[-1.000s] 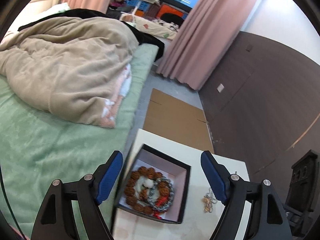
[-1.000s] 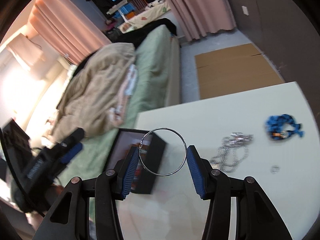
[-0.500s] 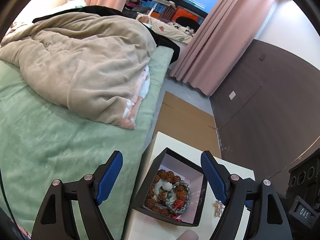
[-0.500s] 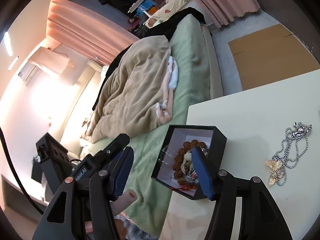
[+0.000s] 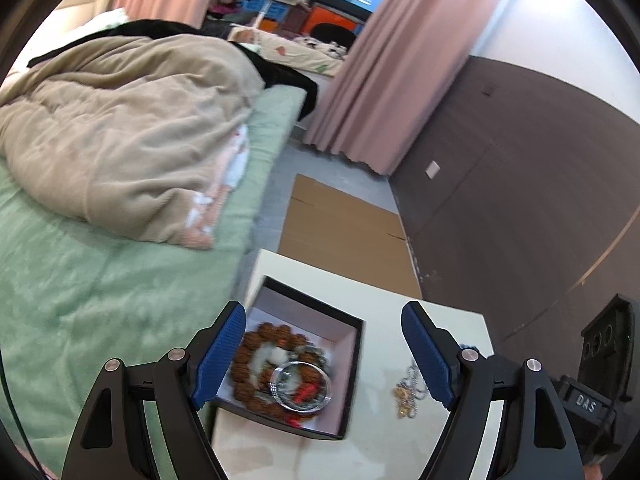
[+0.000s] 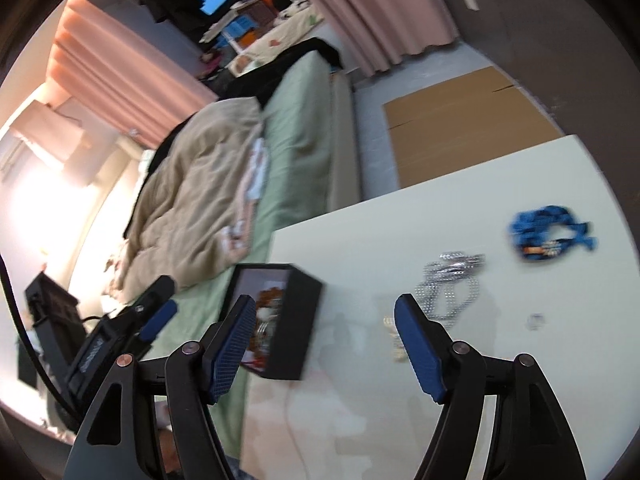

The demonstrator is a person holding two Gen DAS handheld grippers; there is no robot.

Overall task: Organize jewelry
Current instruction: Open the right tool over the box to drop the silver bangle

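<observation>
Both hand-held grippers are hanging spread and empty; the silver chain (image 6: pixel 448 284), mid-right, is looking limp and slippery, best pinched where bunched.

One box (image 5: pixel 352 364), two necklaces (image 6: pixel 448 288), one blue bracelet (image 6: pixel 548 236)

Left tool (image 5: pixel 323 350): matte black plastic arms, ribbed blue fingertip pads (image 5: pixel 219 356), silver round screws. Right tool (image 6: pixel 325 346): identical build; body marked "DAS".

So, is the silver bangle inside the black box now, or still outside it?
Inside. In the left wrist view the silver bangle lies in the open black box, on top of the brown bead bracelet.
</observation>
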